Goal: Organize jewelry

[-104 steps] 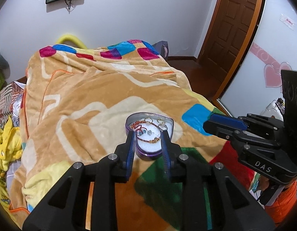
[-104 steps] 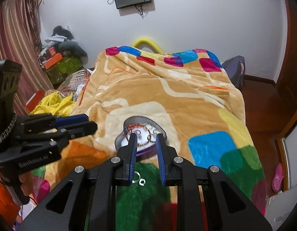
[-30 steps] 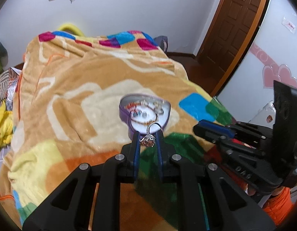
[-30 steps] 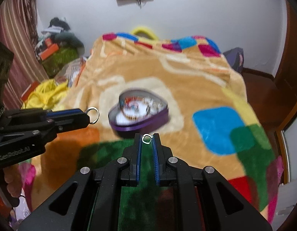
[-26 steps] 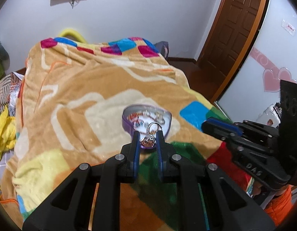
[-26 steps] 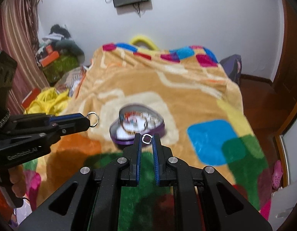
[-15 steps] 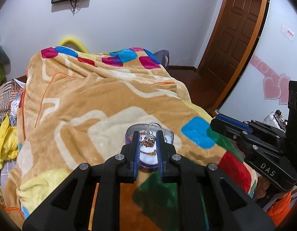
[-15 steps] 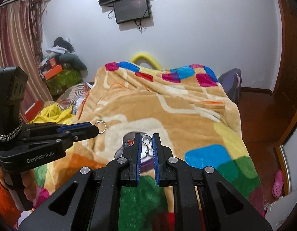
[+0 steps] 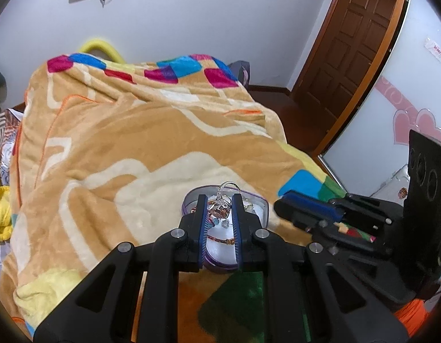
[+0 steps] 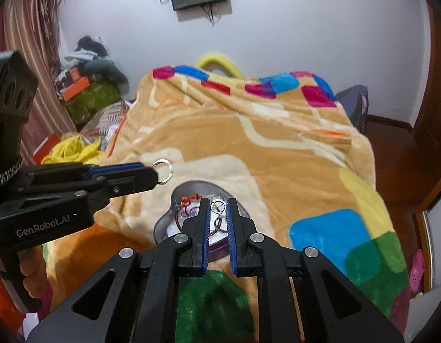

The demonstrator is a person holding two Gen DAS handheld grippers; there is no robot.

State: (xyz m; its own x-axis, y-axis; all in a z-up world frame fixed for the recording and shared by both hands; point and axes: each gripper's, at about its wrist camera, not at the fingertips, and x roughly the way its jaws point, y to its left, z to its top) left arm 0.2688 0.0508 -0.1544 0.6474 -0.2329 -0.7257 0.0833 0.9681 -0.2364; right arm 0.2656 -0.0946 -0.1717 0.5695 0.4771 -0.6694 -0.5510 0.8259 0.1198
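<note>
A purple heart-shaped tin (image 9: 260,204) with several jewelry pieces lies on the bed blanket; it also shows in the right wrist view (image 10: 163,224). My left gripper (image 9: 219,201) is shut on a silver ring with a large stone (image 9: 222,204), held just above the tin; its hoop (image 10: 163,171) sticks out in the right wrist view. My right gripper (image 10: 218,204) is shut on a small silver ring (image 10: 217,204), also over the tin. The right gripper shows at the right of the left wrist view (image 9: 283,208).
The tan patterned blanket (image 9: 134,131) covers the bed. A yellow cloth heap (image 10: 72,148) and boxes (image 10: 86,91) lie left of the bed. A wooden door (image 9: 349,57) stands at the far right, with bare floor (image 10: 397,154) beside the bed.
Both grippers closed on rings picked off the blanket, lifted them, and have moved forward over the heart tin. Over the last half second both edged closer to it.
</note>
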